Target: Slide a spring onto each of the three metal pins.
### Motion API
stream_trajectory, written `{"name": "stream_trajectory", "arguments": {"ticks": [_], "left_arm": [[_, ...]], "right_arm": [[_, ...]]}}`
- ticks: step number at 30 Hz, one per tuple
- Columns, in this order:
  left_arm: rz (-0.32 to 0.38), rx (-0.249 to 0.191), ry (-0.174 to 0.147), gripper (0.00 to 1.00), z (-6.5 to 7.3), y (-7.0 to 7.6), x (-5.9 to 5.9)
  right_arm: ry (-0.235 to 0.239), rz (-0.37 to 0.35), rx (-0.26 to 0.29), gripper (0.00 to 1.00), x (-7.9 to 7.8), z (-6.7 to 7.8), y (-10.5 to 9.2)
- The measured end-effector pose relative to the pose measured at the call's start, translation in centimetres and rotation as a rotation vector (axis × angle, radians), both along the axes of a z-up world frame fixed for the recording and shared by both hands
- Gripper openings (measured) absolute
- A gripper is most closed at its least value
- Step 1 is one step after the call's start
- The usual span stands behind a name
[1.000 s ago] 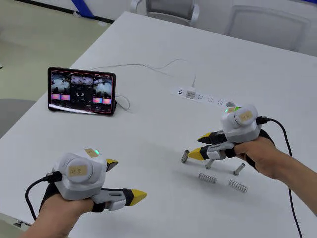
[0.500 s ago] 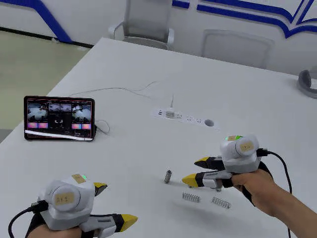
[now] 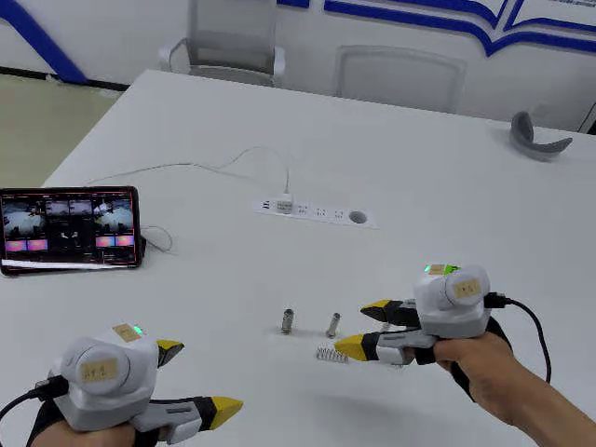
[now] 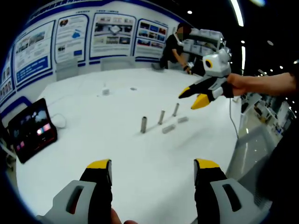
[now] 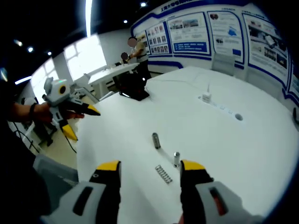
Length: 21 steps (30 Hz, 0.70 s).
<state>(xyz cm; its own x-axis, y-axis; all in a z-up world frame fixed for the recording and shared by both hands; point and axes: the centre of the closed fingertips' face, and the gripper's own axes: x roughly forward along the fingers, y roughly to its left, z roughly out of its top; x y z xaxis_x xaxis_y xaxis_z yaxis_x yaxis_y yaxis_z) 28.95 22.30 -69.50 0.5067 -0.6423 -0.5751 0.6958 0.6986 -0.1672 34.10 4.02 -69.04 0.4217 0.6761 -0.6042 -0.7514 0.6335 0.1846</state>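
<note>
Just off the right gripper [image 3: 363, 328] tips, a loose spring [image 3: 331, 355] lies flat on the table [image 3: 419, 168], long axis approx. in line w/ the lower jaw. A metal pin [image 3: 332, 324] stands upright just beside it. Jaws wide, empty. Left gripper [image 3: 197, 380] is also wide, well apart.

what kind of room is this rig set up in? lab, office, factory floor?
Probably a meeting or demo room in an office, not a factory floor: a big white table with a power strip on it, office chairs along its far side, and blue-trimmed display posters on the wall.
</note>
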Motion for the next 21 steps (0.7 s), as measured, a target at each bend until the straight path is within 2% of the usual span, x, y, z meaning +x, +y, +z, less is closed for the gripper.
{"name": "stream_trajectory", "arguments": {"ticks": [7,12,21], "left_arm": [[-0.023,0.003,0.005,0.73,-0.3,-1.3,0.1],[-0.041,0.003,0.007,0.73,-0.3,-2.0,0.2],[-0.067,0.009,0.006,0.73,-0.2,-2.7,0.5]], "right_arm": [[-0.002,-0.064,0.033,0.56,-1.2,0.1,-1.8],[0.002,-0.102,0.032,0.6,-2.1,-0.2,-2.8],[0.004,-0.155,0.053,0.63,-3.4,-0.3,-4.1]]}}
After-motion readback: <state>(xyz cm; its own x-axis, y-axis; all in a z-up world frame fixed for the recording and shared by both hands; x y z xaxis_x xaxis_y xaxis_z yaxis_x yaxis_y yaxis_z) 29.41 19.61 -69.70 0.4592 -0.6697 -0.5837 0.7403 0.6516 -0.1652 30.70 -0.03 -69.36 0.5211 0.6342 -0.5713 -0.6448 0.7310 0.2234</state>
